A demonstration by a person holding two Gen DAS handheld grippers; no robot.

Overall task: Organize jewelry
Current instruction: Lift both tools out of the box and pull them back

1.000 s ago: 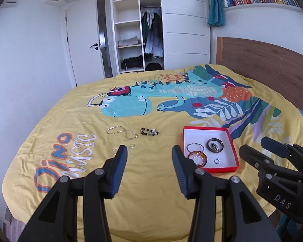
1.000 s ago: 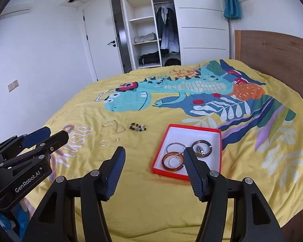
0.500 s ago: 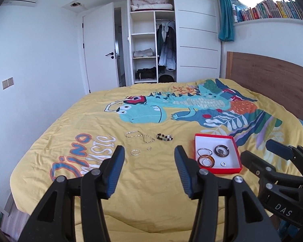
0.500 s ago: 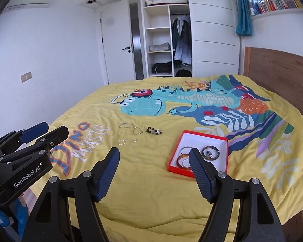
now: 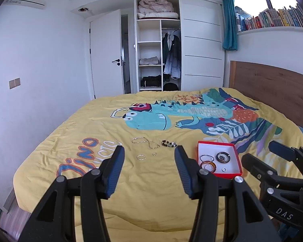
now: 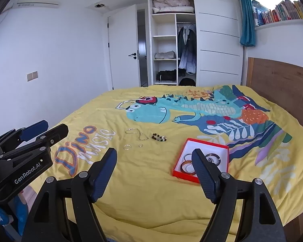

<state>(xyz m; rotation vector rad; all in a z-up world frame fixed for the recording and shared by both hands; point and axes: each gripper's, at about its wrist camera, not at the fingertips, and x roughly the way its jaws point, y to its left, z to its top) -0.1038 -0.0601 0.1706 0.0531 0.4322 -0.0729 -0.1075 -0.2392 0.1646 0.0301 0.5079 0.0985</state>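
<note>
A red box with a white inside [image 5: 210, 145] [image 6: 209, 143] lies on the yellow bedspread and holds several bangles and rings. Left of it lie a gold chain [image 5: 145, 141] [image 6: 136, 133], a dark bead bracelet [image 5: 169, 143] [image 6: 159, 137], a hoop ring [image 5: 141, 157] [image 6: 127, 146] and a small ring [image 5: 154, 154] [image 6: 140, 145]. My left gripper [image 5: 149, 157] is open and empty, held back over the bed's near edge. My right gripper [image 6: 154, 159] is open and empty too, with one finger in front of the box. Each gripper shows at the side of the other's view.
The bed [image 5: 111, 125] has a wooden headboard [image 5: 272, 88] on the right. A white wall is on the left. An open wardrobe [image 5: 158, 46] and a door [image 5: 107, 60] stand behind. A bookshelf [image 5: 272, 20] sits above the headboard.
Both grippers have pulled back and up from the bed, so the jewelry and box look smaller and farther. Both stay open. Nothing on the bed has moved.
</note>
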